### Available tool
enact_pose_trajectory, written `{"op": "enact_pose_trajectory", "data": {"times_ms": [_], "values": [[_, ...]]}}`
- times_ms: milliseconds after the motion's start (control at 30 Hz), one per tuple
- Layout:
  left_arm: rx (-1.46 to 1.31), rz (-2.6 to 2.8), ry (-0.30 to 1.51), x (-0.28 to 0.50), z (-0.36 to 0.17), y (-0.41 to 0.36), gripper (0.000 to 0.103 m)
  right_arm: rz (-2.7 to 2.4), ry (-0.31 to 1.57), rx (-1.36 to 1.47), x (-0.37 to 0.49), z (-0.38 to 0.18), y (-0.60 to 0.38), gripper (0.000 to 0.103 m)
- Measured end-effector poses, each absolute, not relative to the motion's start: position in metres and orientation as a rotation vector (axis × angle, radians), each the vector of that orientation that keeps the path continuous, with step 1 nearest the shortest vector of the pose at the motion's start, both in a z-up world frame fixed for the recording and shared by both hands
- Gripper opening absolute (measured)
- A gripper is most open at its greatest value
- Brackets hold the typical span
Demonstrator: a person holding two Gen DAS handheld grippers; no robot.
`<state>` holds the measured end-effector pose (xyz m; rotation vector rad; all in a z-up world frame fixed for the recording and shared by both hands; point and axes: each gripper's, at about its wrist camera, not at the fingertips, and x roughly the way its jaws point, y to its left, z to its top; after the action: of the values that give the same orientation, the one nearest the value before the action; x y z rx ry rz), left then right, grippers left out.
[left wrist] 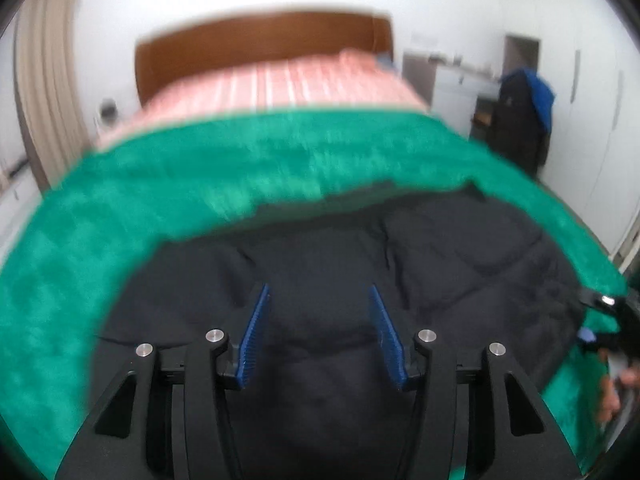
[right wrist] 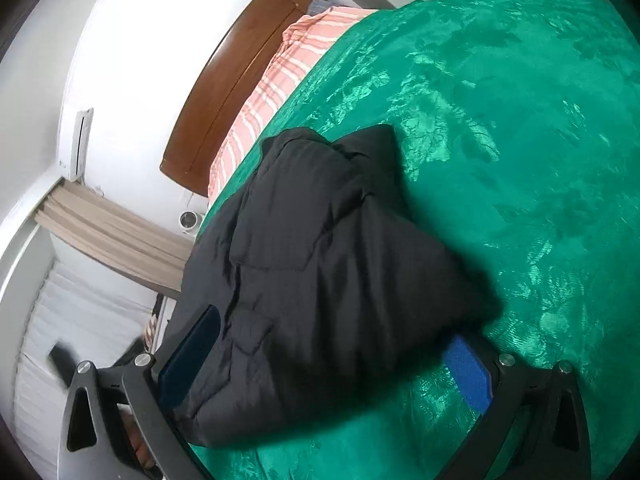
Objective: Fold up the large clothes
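the bed point(right wrist: 240, 80) has a brown wooden headboard against the white wall. a plush green blanket point(right wrist: 500, 160) covers most of it, shiny and rumpled in patches, reaching to the near edge. toward the headboard a pink sheet with pale stripes point(right wrist: 276, 80) shows past the blanket's edge. a black padded jacket point(right wrist: 320, 260) lies directly on the green blanket near the bed's foot, folded into a thick bundle with quilted seams, one corner pointing toward the striped sheet.
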<state>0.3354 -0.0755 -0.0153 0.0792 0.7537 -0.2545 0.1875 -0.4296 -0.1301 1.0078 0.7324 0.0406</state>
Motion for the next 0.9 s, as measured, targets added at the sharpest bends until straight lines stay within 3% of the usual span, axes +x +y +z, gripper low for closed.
{"op": "enact_pose_trajectory", "data": {"times_ms": [67, 133, 267, 433, 467, 500, 533, 567, 633, 733, 833, 900], "values": [[0.134, -0.238, 0.883, 0.346, -0.06, -0.091, 0.055, 0.063, 0.73, 0.999, 0.186, -0.131, -0.429, 0.102], [0.282, -0.233, 0.783, 0.319, -0.065, -0.105, 0.055, 0.092, 0.734, 1.005, 0.181, -0.131, -0.429, 0.103], [0.218, -0.316, 0.748, 0.287, -0.049, -0.101, 0.062, 0.144, 0.719, 1.022, 0.188, -0.133, -0.432, 0.103], [0.314, -0.291, 0.749, 0.278, -0.089, -0.118, 0.061, 0.065, 0.704, 1.087, 0.221, -0.146, -0.424, 0.103], [0.3, -0.286, 0.753, 0.278, -0.09, -0.117, 0.061, 0.062, 0.694, 1.095, 0.226, -0.147, -0.423, 0.099], [0.284, -0.284, 0.76, 0.278, -0.089, -0.116, 0.061, 0.056, 0.696, 1.089, 0.232, -0.146, -0.422, 0.088], [0.28, -0.288, 0.762, 0.277, -0.088, -0.115, 0.061, 0.064, 0.718, 1.058, 0.239, -0.142, -0.418, 0.047], [0.282, -0.295, 0.766, 0.277, -0.087, -0.115, 0.061, 0.059, 0.722, 1.009, 0.242, -0.132, -0.413, 0.035], [0.283, -0.315, 0.779, 0.279, -0.087, -0.11, 0.061, 0.045, 0.703, 0.802, 0.242, -0.094, -0.392, 0.027], [0.256, -0.357, 0.837, 0.284, -0.077, -0.096, 0.061, 0.047, 0.634, 0.452, 0.239, -0.025, -0.34, 0.025], [0.027, -0.446, 0.885, 0.288, -0.042, -0.053, 0.061, 0.058, 0.551, 0.175, 0.234, 0.026, -0.281, 0.025], [-0.151, -0.518, 0.866, 0.289, -0.009, -0.009, 0.077, 0.082, 0.49, -0.018, 0.228, 0.048, -0.231, 0.025]]}}
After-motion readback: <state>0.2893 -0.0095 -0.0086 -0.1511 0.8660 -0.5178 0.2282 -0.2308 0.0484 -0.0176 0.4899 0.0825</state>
